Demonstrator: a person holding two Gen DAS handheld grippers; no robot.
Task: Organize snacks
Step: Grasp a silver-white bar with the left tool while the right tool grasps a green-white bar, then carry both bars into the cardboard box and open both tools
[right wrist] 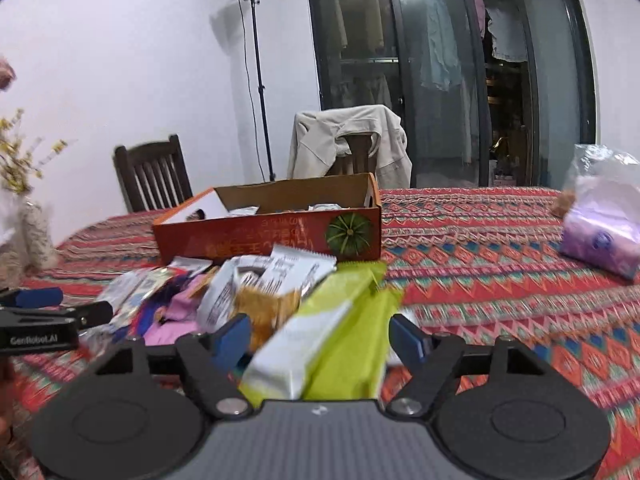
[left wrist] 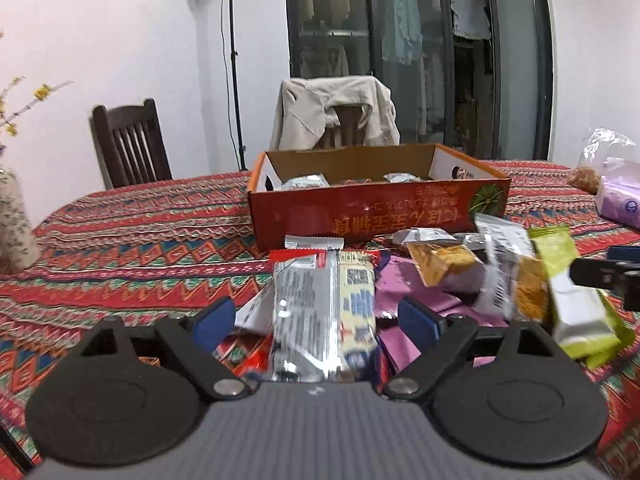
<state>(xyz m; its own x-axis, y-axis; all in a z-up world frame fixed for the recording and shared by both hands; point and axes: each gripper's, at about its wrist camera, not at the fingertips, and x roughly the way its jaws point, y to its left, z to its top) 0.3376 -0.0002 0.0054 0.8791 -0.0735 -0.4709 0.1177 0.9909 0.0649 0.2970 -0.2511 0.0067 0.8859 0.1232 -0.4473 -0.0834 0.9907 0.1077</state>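
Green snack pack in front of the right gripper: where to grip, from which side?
Grip the green pack across its narrow width, near the close end. It lies lengthwise between the open right gripper fingers, long axis pointing toward the box, so come straight forward and close on its long edges.

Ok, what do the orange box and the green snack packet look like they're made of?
Orange box: seemingly cardboard, with a raw brown inside and a printed outside. Green snack packet: looks like thin plastic film with a crimped, serrated end seal; blur hides the finish.
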